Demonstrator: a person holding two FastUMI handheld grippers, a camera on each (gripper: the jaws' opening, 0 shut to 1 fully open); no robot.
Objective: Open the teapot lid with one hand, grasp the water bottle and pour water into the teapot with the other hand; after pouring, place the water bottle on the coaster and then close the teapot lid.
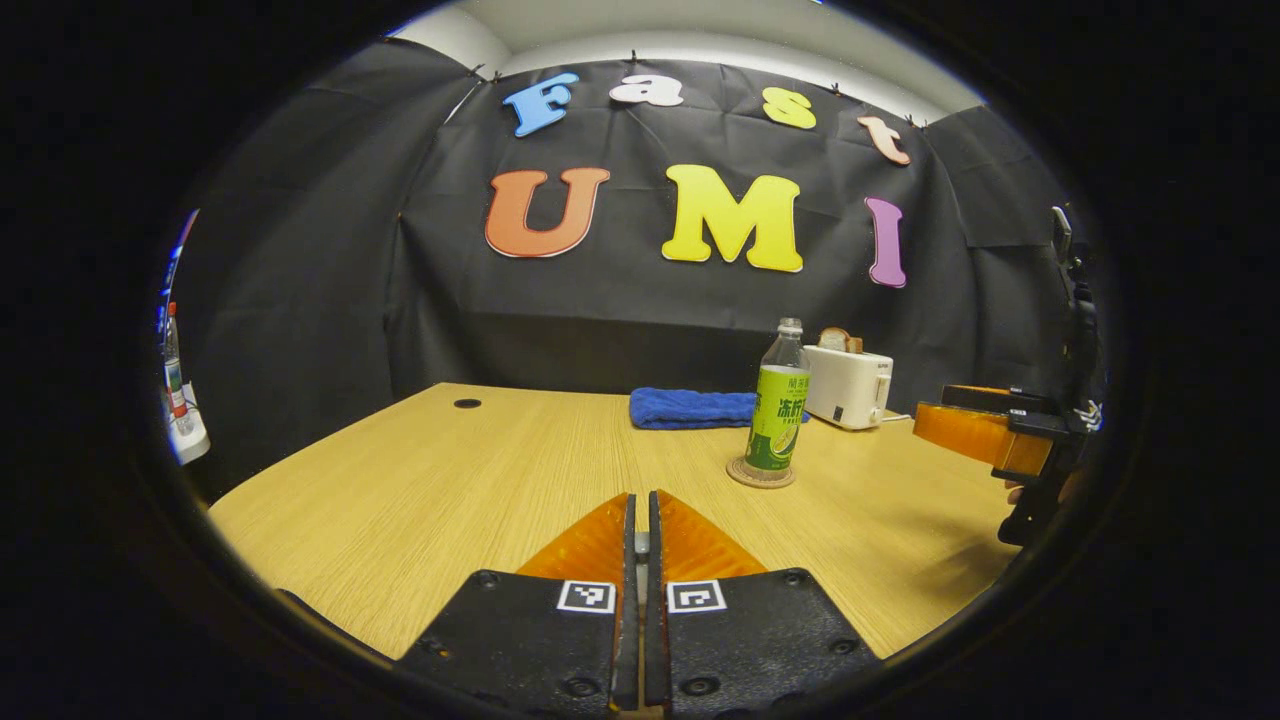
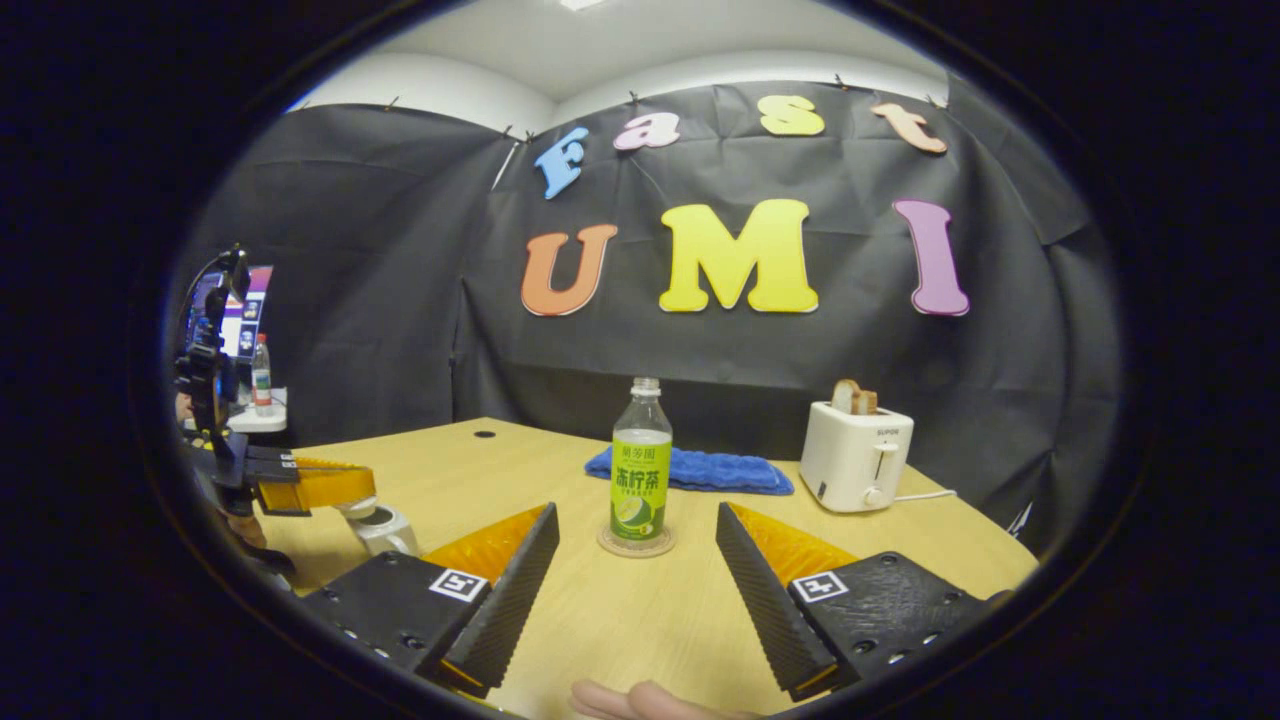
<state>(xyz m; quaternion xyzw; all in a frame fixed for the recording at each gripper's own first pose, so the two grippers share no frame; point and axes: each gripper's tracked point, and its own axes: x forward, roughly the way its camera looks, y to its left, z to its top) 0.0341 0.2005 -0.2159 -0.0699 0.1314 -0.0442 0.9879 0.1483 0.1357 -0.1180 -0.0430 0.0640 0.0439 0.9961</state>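
Right hand-held gripper [image 2: 635, 570] wide, water bottle [image 2: 640, 465] well apart

bottle [image 2: 640, 470] on coaster [image 2: 636, 543], before towel [image 2: 700, 470]

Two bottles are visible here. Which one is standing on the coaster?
The green-labelled water bottle on the table stands on the round coaster, in front of the blue towel. The other bottle, with a red-marked label, stands off the table at the far left.

Water bottle [image 2: 640, 462] upright on coaster [image 2: 636, 543] — right gripper [image 2: 636, 560] spread wide.
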